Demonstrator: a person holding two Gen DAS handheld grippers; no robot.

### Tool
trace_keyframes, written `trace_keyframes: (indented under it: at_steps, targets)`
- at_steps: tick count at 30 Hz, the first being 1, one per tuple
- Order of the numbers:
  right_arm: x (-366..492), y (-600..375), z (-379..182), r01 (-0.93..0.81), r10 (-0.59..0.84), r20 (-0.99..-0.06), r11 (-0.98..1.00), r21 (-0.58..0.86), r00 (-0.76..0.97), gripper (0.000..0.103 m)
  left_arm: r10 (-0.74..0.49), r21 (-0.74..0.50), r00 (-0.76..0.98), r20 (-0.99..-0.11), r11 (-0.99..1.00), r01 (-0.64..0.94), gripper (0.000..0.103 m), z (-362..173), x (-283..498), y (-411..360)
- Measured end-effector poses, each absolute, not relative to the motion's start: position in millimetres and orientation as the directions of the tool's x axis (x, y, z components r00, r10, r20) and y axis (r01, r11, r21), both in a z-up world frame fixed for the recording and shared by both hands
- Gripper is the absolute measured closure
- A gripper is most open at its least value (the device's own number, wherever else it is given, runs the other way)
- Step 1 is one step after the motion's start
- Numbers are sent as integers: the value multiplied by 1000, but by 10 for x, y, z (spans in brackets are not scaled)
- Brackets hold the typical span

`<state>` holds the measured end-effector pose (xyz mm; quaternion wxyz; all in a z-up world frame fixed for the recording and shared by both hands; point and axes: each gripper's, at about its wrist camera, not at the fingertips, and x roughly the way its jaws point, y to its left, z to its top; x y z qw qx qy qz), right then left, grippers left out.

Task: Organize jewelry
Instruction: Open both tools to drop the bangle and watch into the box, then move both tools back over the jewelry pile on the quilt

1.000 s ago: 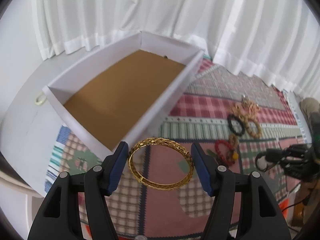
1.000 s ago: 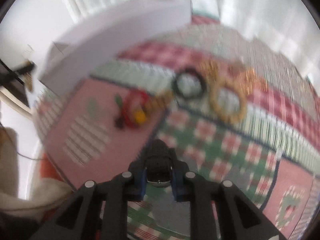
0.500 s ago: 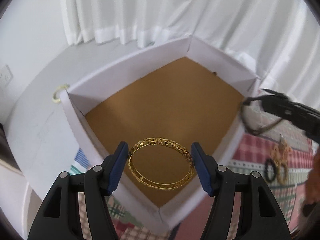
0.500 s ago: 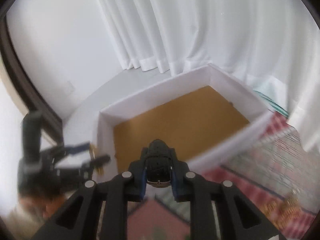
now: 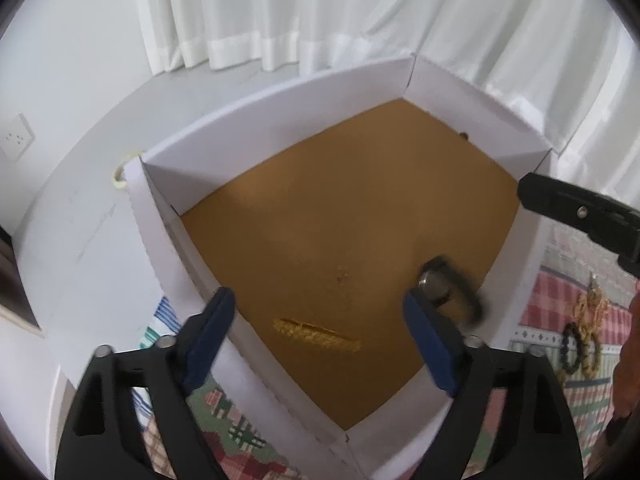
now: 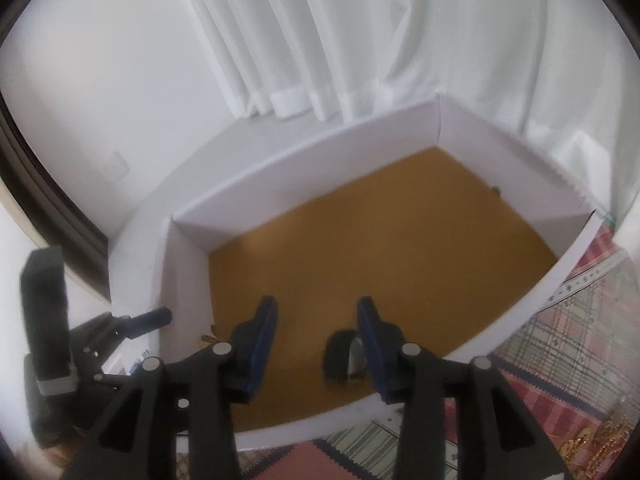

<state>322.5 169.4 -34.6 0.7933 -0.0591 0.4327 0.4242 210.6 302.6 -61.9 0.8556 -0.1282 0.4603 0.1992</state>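
A white box (image 5: 276, 100) with a brown floor stands before me; it also shows in the right wrist view (image 6: 304, 168). My left gripper (image 5: 320, 320) is open above the box's near corner. A gold bangle (image 5: 316, 334), blurred, is in the box between its fingers. My right gripper (image 6: 316, 332) is open over the box. A black watch (image 6: 344, 356) sits just by its right finger; it also shows blurred in the left wrist view (image 5: 450, 290). The right gripper's finger (image 5: 576, 212) reaches in from the right.
A patchwork cloth (image 5: 560, 292) lies under and right of the box. Several bracelets (image 5: 580, 344) and a gold chain piece (image 5: 592, 308) lie on it. White curtains (image 5: 320, 12) hang behind. A pale ring (image 5: 120, 172) lies at the box's left outer corner.
Both grippers opened over the box. The gold bangle left the left gripper and the black watch left the right gripper; both are now blurred inside the box.
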Motion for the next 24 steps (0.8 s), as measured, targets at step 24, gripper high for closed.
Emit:
trace_keyframes:
  at_steps: [24]
  targets:
    - [1987, -128, 69, -655, 511, -674, 754, 53, 534, 33, 268, 47, 675, -688, 944, -327, 6, -78, 1273, 1596]
